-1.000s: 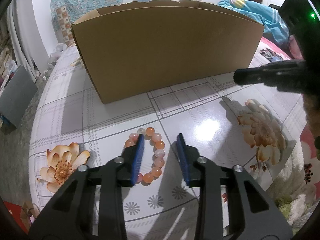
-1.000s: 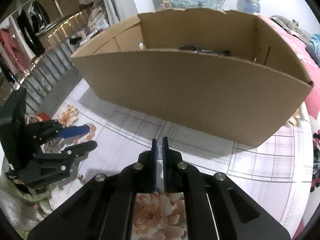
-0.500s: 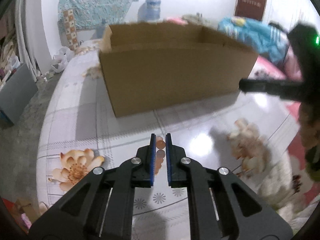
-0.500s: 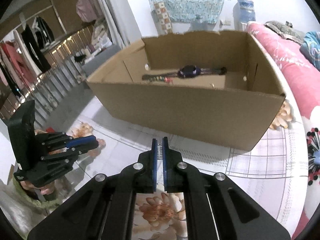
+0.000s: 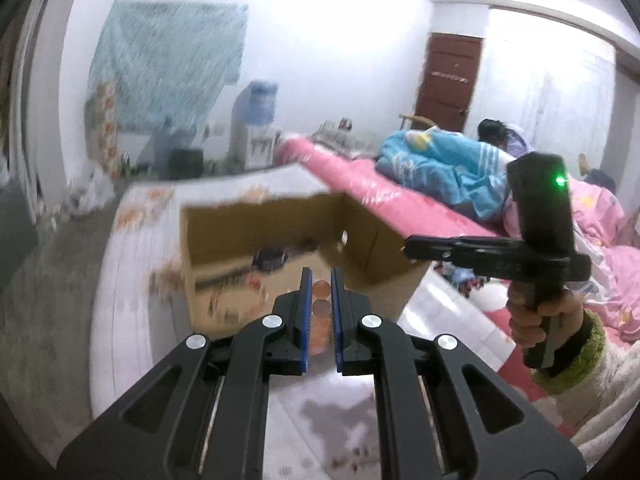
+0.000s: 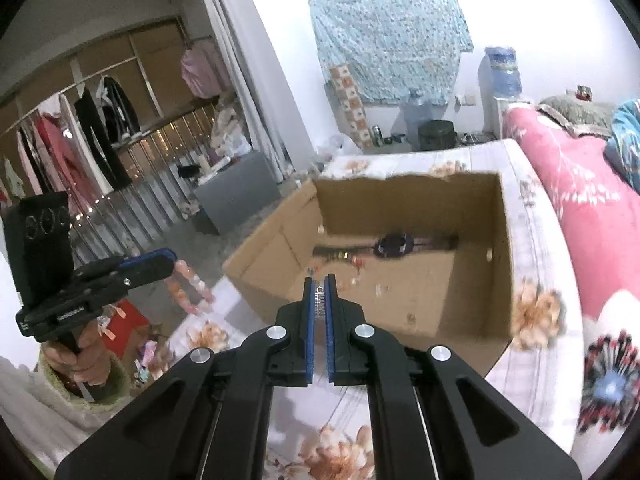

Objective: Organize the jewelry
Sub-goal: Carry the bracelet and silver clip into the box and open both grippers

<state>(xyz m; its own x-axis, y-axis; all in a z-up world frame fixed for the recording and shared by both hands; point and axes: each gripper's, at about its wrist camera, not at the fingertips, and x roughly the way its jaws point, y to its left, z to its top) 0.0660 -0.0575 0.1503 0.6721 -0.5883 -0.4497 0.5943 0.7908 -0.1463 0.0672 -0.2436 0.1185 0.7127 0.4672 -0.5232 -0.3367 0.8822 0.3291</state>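
Left wrist view: left tongs (image 5: pixel 321 312) pinch the bead bracelet (image 5: pixel 321 300), next release over the box (image 6: pixel 400 248); right tongs (image 6: pixel 319 312) nearly closed, seemingly empty.

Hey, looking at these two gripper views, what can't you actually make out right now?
- Bead bracelet, left wrist view: only a few orange beads show between the left gripper fingers; the rest is hidden.
- Dark watch-like item in the cardboard box, right wrist view: blurred and small, details unreadable.
- Small specks on the box floor: motion blur, unidentifiable.
- Right gripper: whether the thin silvery thing between its fingers is held jewelry, unclear.
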